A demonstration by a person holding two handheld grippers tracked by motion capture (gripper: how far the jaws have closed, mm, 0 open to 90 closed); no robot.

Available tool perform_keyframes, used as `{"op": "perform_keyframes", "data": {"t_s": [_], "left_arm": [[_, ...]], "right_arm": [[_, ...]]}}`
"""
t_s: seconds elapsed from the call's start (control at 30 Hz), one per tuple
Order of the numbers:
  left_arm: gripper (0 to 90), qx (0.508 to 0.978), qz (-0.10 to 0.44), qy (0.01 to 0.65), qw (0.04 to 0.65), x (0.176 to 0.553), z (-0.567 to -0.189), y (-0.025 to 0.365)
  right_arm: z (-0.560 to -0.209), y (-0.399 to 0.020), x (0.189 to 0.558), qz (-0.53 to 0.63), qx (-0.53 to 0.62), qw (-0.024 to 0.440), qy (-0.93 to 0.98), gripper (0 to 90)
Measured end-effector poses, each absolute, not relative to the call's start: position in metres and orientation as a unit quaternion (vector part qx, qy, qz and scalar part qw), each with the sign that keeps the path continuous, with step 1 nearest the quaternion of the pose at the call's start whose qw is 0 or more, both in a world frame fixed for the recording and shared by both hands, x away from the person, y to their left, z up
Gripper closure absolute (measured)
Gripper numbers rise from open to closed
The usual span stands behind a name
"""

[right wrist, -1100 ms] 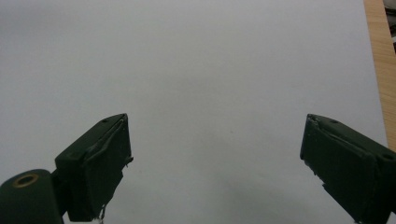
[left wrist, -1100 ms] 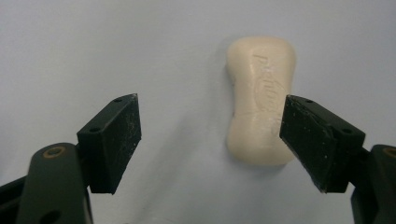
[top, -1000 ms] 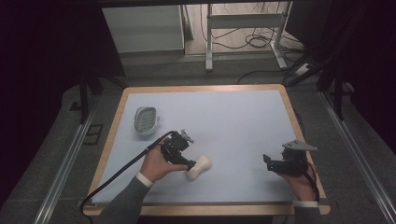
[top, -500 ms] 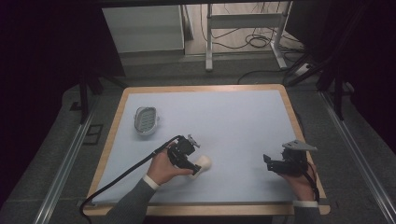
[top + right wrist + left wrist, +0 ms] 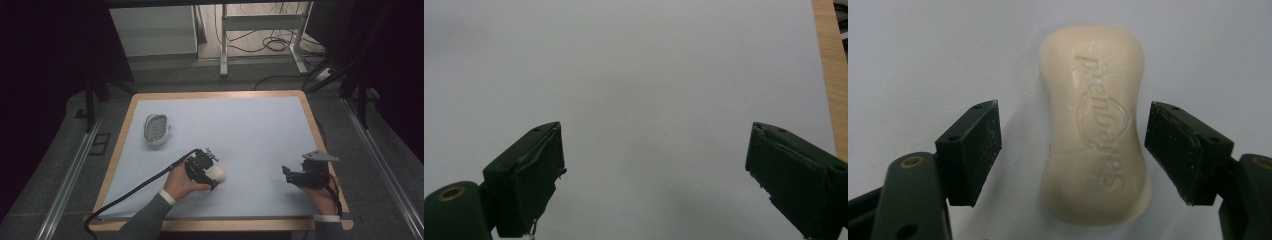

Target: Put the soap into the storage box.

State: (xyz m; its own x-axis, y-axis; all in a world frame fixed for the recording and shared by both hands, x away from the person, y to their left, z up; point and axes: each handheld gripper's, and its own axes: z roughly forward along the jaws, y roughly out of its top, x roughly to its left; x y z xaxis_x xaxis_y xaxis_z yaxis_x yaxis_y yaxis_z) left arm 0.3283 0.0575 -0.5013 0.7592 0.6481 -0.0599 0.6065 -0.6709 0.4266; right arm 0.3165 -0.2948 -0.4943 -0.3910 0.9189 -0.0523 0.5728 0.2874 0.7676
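While the left gripper (image 5: 1073, 150) straddles a cream soap bar (image 5: 1095, 132) with jaws spread and not touching it, the right gripper (image 5: 654, 185) hovers released over the pale mat (image 5: 250, 135).

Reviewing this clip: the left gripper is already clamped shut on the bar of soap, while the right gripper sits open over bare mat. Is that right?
Not quite. The left gripper is open, not clamped: in the left gripper view its jaws stand on either side of the bar of soap with a gap at each side, touching nothing. The rest holds: the right gripper is open over the bare mat.
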Motion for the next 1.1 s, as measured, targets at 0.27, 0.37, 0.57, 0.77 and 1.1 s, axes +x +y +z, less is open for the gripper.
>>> {"op": "perform_keyframes", "data": {"t_s": [0.27, 0.37, 0.57, 0.77, 1.1], "left_arm": [[26.4, 0.912, 0.053, 0.345, 0.214, 0.3286, -0.5081, 0.0536], [30.2, 0.913, 0.057, 0.344, 0.21, 0.3269, -0.5095, 0.0525], [39.0, 0.917, 0.056, 0.339, 0.204, 0.3222, -0.5102, 0.0505], [48.2, 0.917, 0.055, 0.333, 0.213, 0.3217, -0.5091, 0.0515], [49.3, 0.919, 0.054, 0.325, 0.216, 0.3231, -0.5043, 0.0565]], "right_arm": [[-0.4951, -0.2955, 0.3171, 0.338, 0.492, 0.254, 0.761, 8.5], [-0.4944, -0.2962, 0.3168, 0.339, 0.493, 0.254, 0.76, 8.5], [-0.4945, -0.2961, 0.3167, 0.338, 0.495, 0.256, 0.759, 8.5], [-0.4949, -0.2965, 0.3169, 0.336, 0.495, 0.256, 0.759, 8.5], [-0.4942, -0.2983, 0.3165, 0.337, 0.497, 0.26, 0.756, 8.5]]}}
